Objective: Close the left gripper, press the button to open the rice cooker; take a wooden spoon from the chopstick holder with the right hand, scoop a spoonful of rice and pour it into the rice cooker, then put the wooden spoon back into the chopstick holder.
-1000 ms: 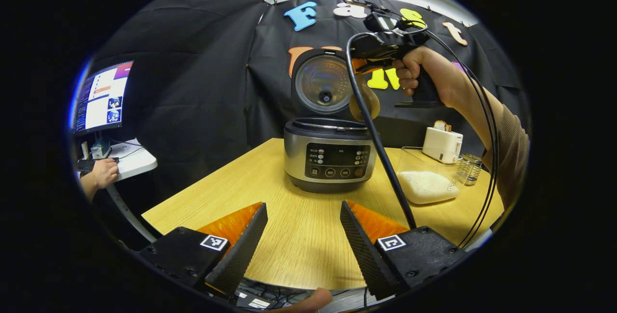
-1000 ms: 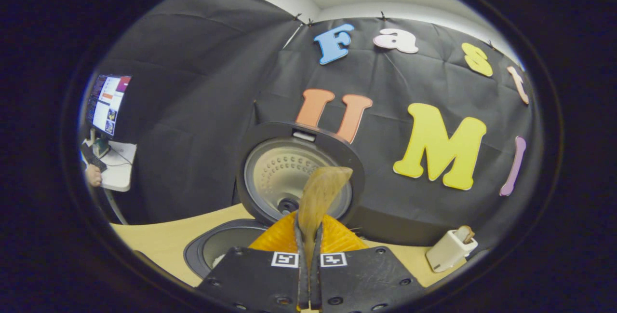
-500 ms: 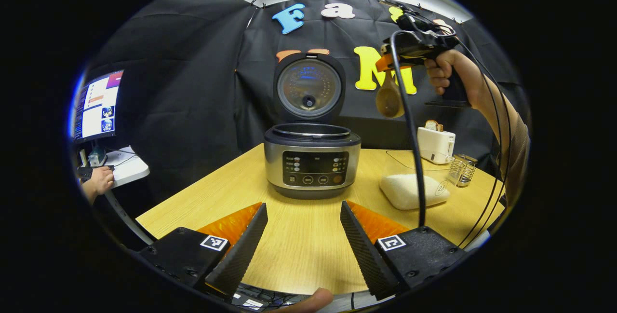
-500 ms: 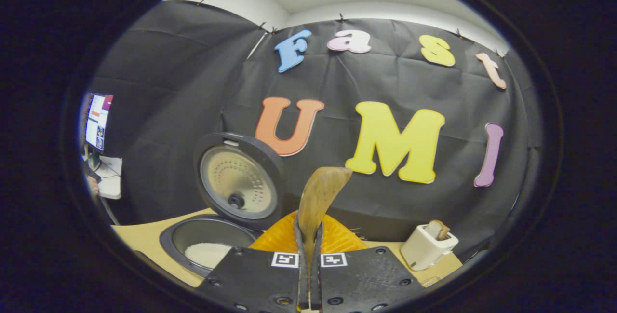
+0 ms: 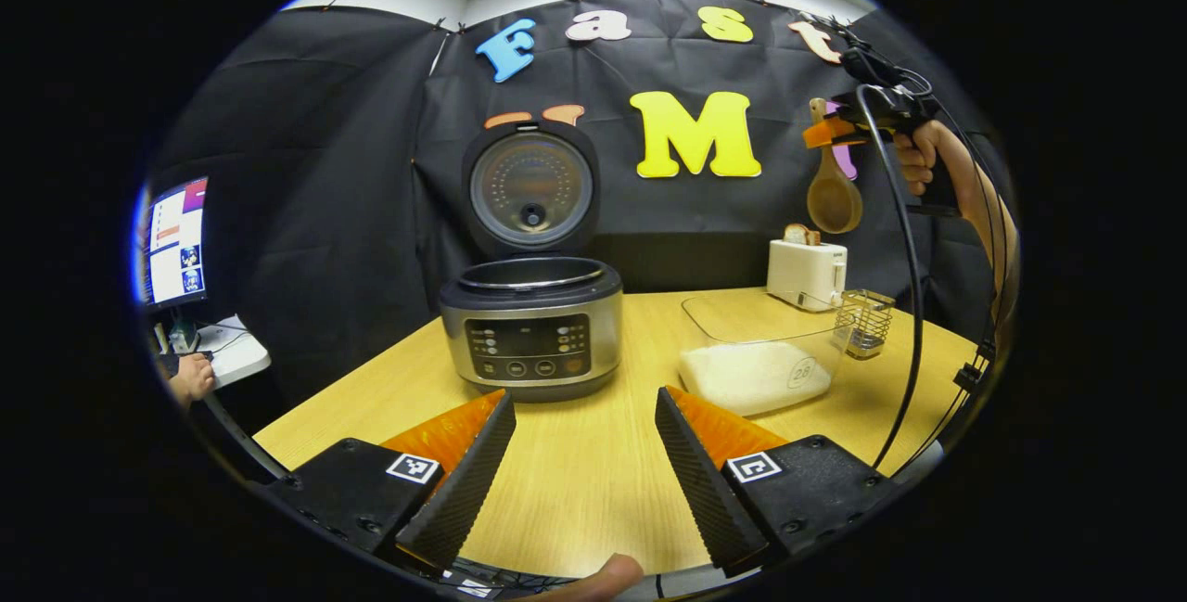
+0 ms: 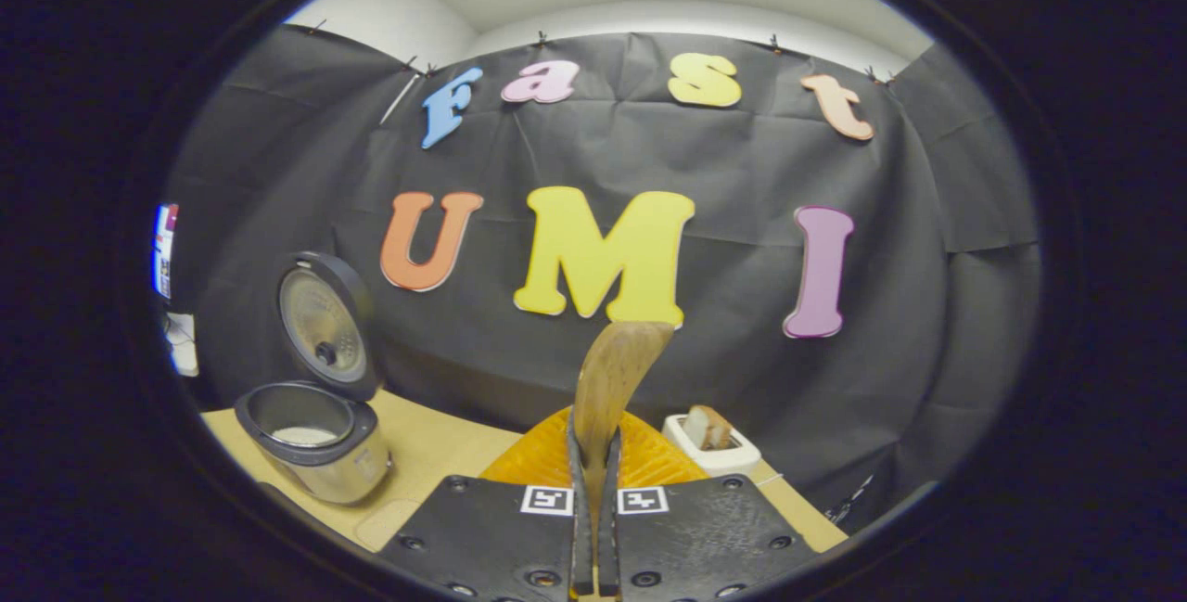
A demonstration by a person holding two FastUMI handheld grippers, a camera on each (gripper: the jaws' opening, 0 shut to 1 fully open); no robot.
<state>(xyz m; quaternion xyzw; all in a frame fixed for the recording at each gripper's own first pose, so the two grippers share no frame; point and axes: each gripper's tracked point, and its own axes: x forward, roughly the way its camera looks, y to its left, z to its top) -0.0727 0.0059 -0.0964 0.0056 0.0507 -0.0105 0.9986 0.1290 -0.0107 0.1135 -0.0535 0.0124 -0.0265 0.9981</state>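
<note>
Wooden table [image 5: 575, 481] carries rice cooker [image 5: 530, 328], rice container [image 5: 760, 356], toaster [image 5: 805, 270], apparently wire holder [image 5: 863, 322].

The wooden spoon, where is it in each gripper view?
Left gripper view: wooden spoon hangs upper right, bowl down, above the toaster.
Right gripper view: wooden spoon rises at bottom centre, clamped in the right tongs.
Shared landmark: the open rice cooker, left of the spoon in both.

spoon [image 5: 833, 198] brown wood | cooker [image 5: 530, 339] silver/blk | toaster [image 5: 806, 273] white
</note>
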